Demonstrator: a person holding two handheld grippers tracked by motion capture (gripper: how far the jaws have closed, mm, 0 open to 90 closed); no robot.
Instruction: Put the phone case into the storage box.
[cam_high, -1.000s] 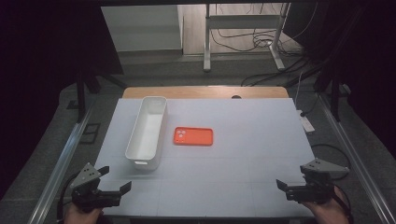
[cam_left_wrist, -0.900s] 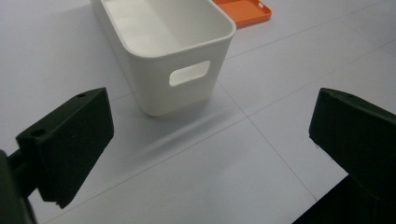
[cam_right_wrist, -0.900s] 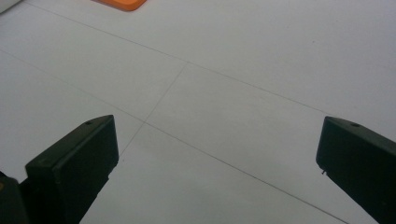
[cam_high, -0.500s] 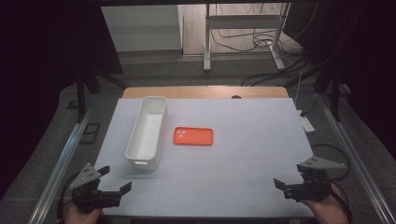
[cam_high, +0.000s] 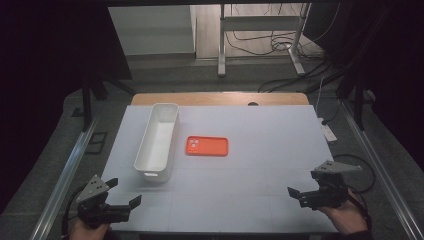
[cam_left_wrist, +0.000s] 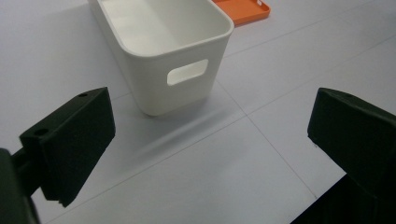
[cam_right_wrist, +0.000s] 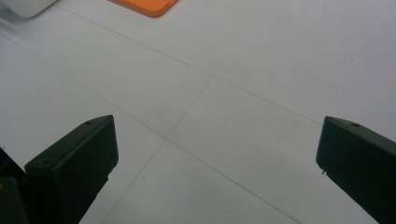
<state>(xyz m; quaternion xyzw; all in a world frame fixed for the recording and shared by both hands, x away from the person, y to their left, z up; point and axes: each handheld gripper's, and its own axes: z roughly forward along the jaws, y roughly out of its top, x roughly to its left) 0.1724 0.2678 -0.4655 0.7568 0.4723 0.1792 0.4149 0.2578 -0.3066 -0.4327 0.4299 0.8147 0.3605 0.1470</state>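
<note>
Left claw (cam_high: 124, 194) is seen at lower left of the high view, held over the near left corner of the table (cam_high: 280, 130), jaws spread wide, nothing between them. In the left gripper view both black jaws stand far apart at the frame's lower left and lower right, bare table between them.

Right claw (cam_high: 303, 189) is seen at lower right of the high view, over the near right part of the table, also released, jaws wide and empty. In the right gripper view the two jaws sit at the lower corners of the frame, with only white table surface and its thin seam lines between them.

White bin (cam_high: 157, 141) is placed left of centre in the high view, long axis running away from the person, open side up, inside empty as far as seen. In the left gripper view the bin (cam_left_wrist: 163, 51) fills the upper middle, its near end wall with a slot handle facing the camera, well apart from the jaws.

Orange phone case (cam_high: 207, 146) lies flat at centre of the high view, just beside the bin's right wall, not touching it. It is glimpsed at the top edge of the left gripper view (cam_left_wrist: 243, 9) and at the top left of the right gripper view (cam_right_wrist: 147, 5). Both claws are well apart from it.
</note>
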